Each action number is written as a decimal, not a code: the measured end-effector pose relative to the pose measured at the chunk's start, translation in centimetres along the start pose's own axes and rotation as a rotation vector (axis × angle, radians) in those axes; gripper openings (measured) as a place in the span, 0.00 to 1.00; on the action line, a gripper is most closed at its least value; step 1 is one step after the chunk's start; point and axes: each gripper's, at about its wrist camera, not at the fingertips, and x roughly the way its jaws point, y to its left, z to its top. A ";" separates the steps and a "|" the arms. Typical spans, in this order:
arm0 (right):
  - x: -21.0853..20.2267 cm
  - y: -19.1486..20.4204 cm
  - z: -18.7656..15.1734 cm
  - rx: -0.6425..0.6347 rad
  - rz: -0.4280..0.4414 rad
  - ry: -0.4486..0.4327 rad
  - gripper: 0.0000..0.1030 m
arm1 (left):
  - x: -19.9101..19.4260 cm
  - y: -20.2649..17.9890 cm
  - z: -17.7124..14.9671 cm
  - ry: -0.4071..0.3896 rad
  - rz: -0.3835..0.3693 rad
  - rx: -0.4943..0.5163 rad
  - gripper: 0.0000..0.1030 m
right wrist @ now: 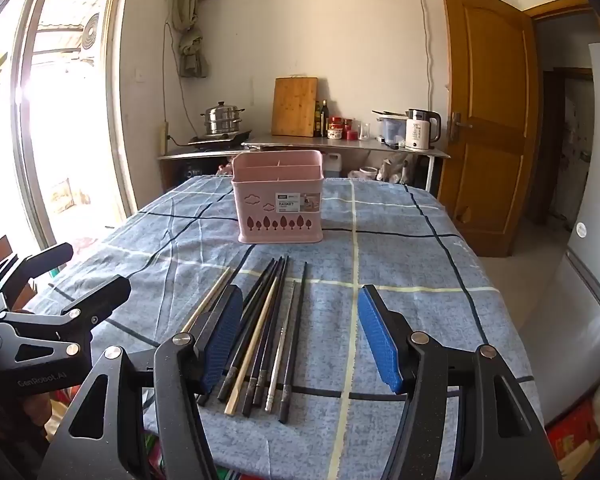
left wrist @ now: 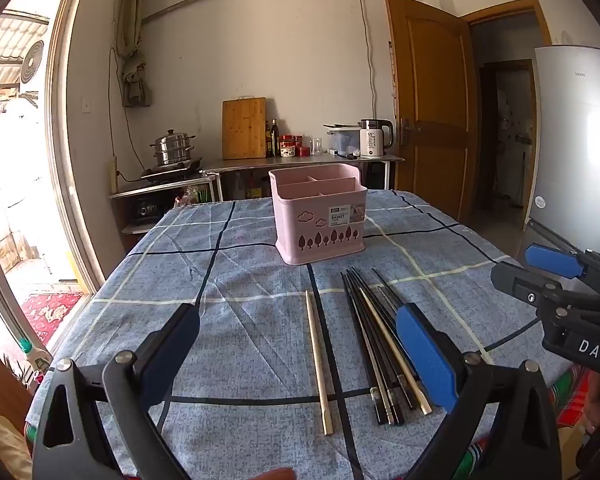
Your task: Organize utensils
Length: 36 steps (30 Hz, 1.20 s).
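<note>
Measured from the pink basket (left wrist: 319,216), which stands upright toward the far side of the counter (left wrist: 236,280), everything else lies nearer the cameras. Farthest left of it hovers the left gripper (left wrist: 298,350), jaws spread wide and holding nothing. Next, in front of the basket and slightly left, a single pale wooden chopstick (left wrist: 318,364) lies alone on the checked cloth. In front of the basket and a little right sits the bundle of dark chopsticks (left wrist: 374,344), several black sticks with one pale one among them, lying roughly parallel and touching. Farthest right is the right gripper (right wrist: 300,340), jaws also wide and empty, hovering near the handle ends of that bundle.

The basket's compartments look empty from both views. So the task appears barely begun: no utensil is stored yet, and every chopstick remains to be lifted and dropped in.
</note>
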 end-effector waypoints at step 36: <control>-0.3 0.4 -0.6 0.002 0.016 -0.002 0.59 | -0.3 0.3 -0.5 0.003 0.012 -0.029 0.97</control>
